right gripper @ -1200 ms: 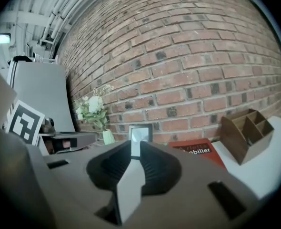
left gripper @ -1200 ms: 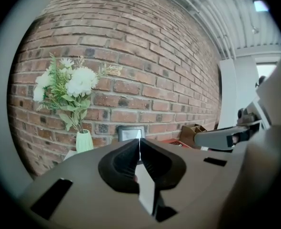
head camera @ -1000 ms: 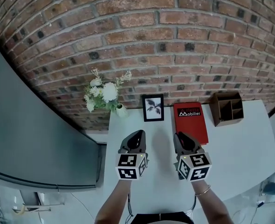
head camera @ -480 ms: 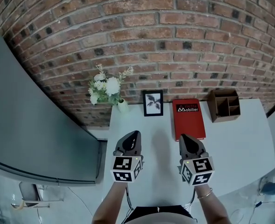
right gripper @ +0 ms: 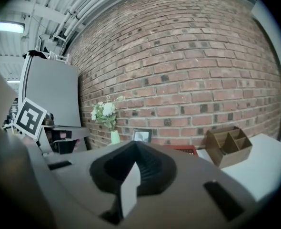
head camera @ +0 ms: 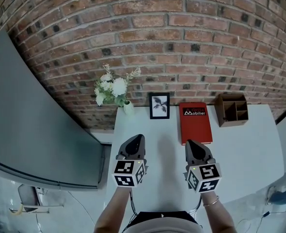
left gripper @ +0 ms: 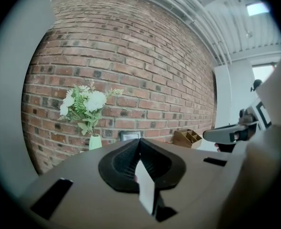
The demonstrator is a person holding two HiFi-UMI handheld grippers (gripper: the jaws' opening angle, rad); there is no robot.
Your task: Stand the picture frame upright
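Beside the red book (head camera: 197, 124): picture frame (head camera: 159, 105), standing upright.
Handling: likely light, stiff, breakable.
Hold: I'd take its side edges.
My left gripper (head camera: 135, 140), right gripper (head camera: 192, 144): jaws pressed together, empty.

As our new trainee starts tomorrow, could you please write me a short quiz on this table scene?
1. True or false: the picture frame stands upright on the table, by the brick wall.
2. What lies between the frame and the wooden organizer? A mug; B red book; C lamp.
3. Are the left tongs and the right tongs open or shut?
Key: 1 true; 2 B; 3 both shut, with nothing between them.
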